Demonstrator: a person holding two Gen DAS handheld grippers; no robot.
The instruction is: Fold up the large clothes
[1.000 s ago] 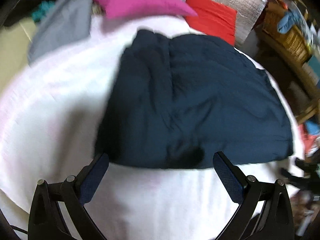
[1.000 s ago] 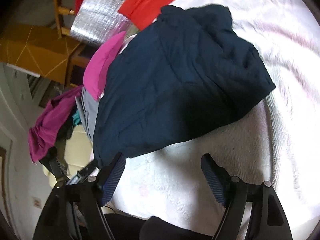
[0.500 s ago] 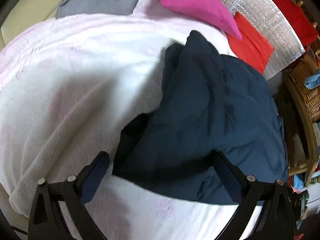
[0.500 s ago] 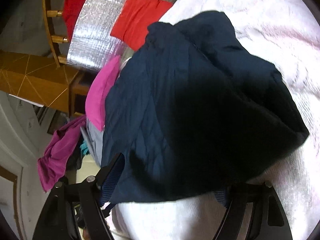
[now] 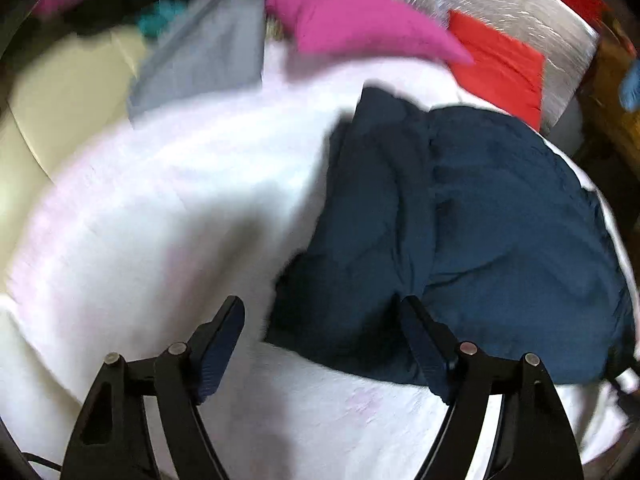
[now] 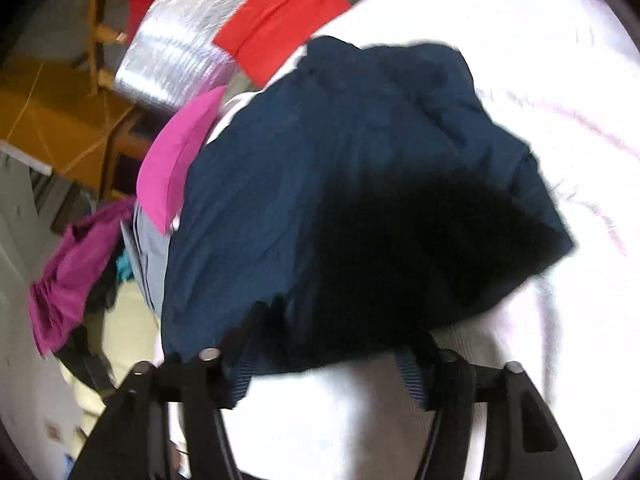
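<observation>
Navy jacket [image 5: 480, 220] shows no readable label; both jaws are closing around its near hem, neither gripping.

Left gripper [image 5: 322, 312]: my two fingers are matte black, angular linkage arms with triangular cut-outs near the base. Dark blue ribbed pads [image 5: 218, 344] line the inner faces. Round silver pin heads sit at each joint, two per side. A thin black cable shows at the lower left edge.

Right gripper [image 6: 332, 344]: same black frame, silver pins, blue striped pads [image 6: 410, 374]. Picture blurred; finer markings not legible.
</observation>
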